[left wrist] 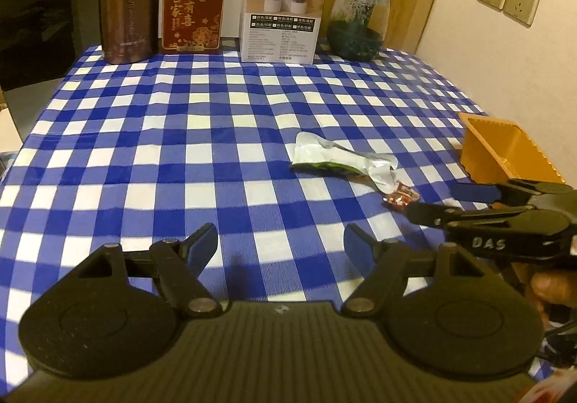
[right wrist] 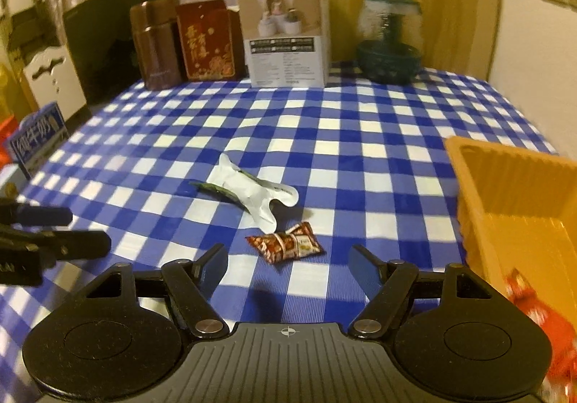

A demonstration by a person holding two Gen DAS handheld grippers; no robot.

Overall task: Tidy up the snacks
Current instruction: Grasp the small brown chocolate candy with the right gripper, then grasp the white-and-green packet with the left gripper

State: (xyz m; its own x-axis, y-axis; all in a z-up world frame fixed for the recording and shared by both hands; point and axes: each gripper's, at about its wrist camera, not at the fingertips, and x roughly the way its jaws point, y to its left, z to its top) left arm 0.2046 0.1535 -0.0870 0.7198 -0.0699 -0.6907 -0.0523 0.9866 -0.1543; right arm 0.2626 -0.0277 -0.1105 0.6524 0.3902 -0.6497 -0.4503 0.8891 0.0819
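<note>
A small red-brown snack packet (right wrist: 285,246) lies on the blue checked tablecloth, just ahead of my open, empty right gripper (right wrist: 288,266). It also shows in the left wrist view (left wrist: 401,194). A crumpled white and green wrapper (right wrist: 252,192) lies just beyond it, seen too in the left wrist view (left wrist: 342,159). An orange tray (right wrist: 512,208) stands at the right with a red packet (right wrist: 541,316) in it. My left gripper (left wrist: 281,246) is open and empty over bare cloth. The right gripper shows in the left wrist view (left wrist: 458,201), open beside the snack.
Along the table's back edge stand a brown canister (left wrist: 128,10), a red printed pouch (left wrist: 194,8), a white product box (left wrist: 285,10) and a glass jar (left wrist: 359,22). A blue milk carton (right wrist: 38,136) stands off the left edge. The wall is at the right.
</note>
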